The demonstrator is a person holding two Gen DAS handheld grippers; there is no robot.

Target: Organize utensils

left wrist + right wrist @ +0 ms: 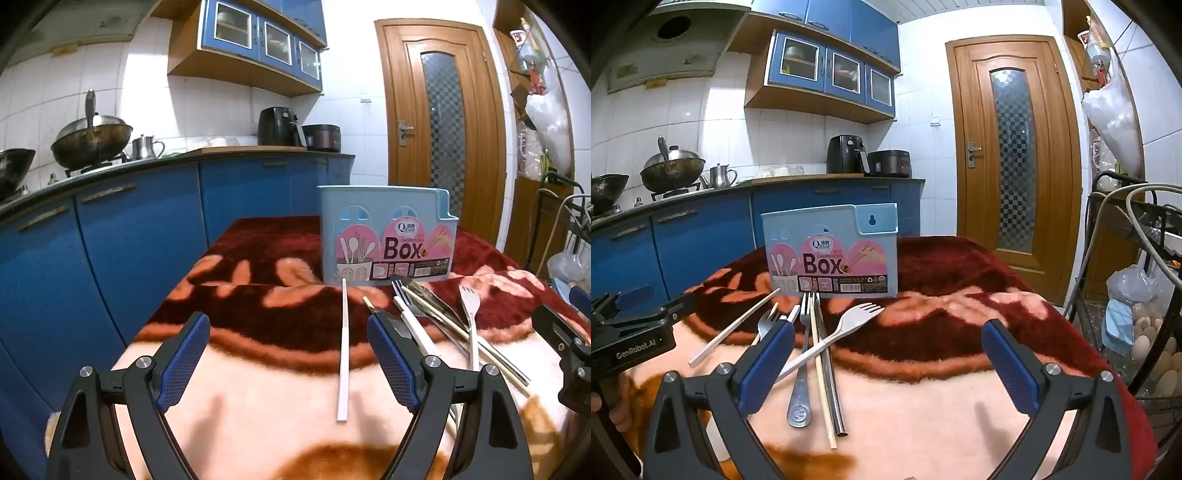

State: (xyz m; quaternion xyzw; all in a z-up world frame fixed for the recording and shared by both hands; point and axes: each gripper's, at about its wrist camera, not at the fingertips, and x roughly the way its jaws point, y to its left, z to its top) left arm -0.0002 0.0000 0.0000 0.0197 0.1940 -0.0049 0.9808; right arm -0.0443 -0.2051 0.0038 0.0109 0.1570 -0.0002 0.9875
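A light blue chopsticks box (384,236) (831,254) stands upright at the far side of a table covered by a red and peach blanket (258,406). In front of it lies a lone white chopstick (344,347) (735,326). Beside that is a crossed pile: a metal fork (803,354), a white fork (471,314) (842,328), a beige chopstick (820,369) and a metal straw (831,369). My left gripper (288,325) (657,299) hovers open, with the white chopstick just inside its right finger. My right gripper (888,332) (559,301) is open, its left finger over the pile.
Blue kitchen cabinets (129,240) with a wok (92,136) run along the left, close to the table edge. A wire rack holding eggs (1152,347) stands tight against the table's right side. A wooden door (1012,158) is behind. A hand (598,402) holds the left gripper.
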